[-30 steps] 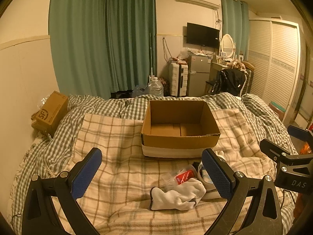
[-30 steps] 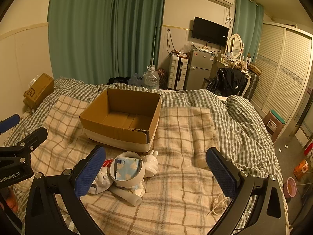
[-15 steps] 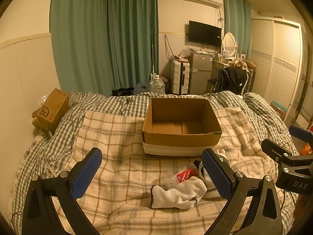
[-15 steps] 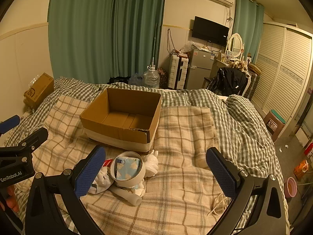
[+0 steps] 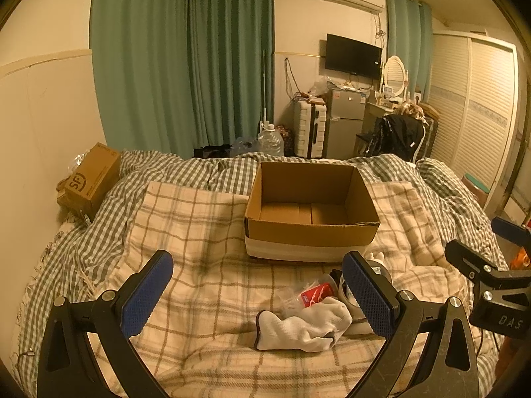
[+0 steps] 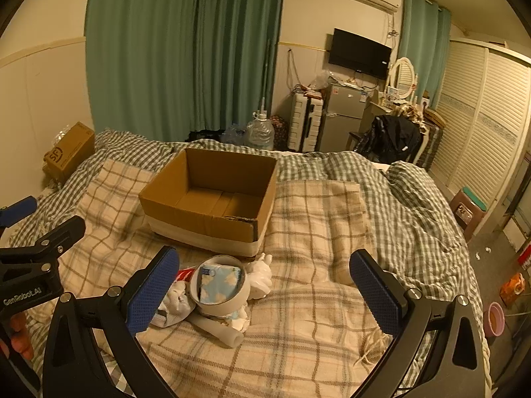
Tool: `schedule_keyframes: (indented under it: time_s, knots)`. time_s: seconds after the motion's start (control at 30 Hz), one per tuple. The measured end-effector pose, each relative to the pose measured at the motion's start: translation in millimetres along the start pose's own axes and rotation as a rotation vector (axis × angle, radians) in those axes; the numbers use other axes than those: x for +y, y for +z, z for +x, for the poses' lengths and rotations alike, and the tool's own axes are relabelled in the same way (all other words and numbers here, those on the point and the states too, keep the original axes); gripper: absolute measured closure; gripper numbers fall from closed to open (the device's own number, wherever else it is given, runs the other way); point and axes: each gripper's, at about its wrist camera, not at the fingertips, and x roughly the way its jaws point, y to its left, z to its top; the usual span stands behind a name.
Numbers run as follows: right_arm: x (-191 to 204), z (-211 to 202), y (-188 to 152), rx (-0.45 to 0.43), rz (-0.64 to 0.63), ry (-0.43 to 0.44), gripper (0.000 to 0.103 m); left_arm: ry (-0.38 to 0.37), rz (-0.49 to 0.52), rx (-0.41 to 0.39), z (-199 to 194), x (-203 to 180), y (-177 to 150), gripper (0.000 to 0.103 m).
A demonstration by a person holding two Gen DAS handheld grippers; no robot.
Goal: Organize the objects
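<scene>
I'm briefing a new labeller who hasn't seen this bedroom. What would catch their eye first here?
Probably the open, empty cardboard box in the middle of the plaid blanket on the bed. Just in front of it lies a small heap: a white sock, a wide tape roll and a red packet. Both the left gripper and the right gripper hang open above the blanket, holding nothing.

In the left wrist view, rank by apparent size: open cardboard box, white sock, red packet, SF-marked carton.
1. open cardboard box, clearly the largest.
2. white sock and SF-marked carton: these look about alike; the carton lies farther off, so I would not rank them.
3. red packet, the smallest, partly hidden.
</scene>
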Motion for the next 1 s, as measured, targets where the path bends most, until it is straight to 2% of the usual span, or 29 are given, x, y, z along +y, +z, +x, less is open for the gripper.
schedule_keyframes:
  time_s: [0.5,0.73,0.87,1.0]
  knots:
    - [-2,32,-7,0.062,-0.013,0.02,0.0,0.003,-0.02,0.096,33,-10,-13,0.0]
    - [-10,42,-5,0.061,-0.008,0.026,0.0,0.0,-0.024,0.133,48,-17,-12,0.0]
    - [-13,54,-9,0.085,-0.003,0.02,0.0,-0.003,0.001,0.215,68,-25,-24,0.0]
    - [-19,68,-19,0.125,0.017,0.026,0.0,-0.028,0.007,0.361,99,-30,-46,0.0]
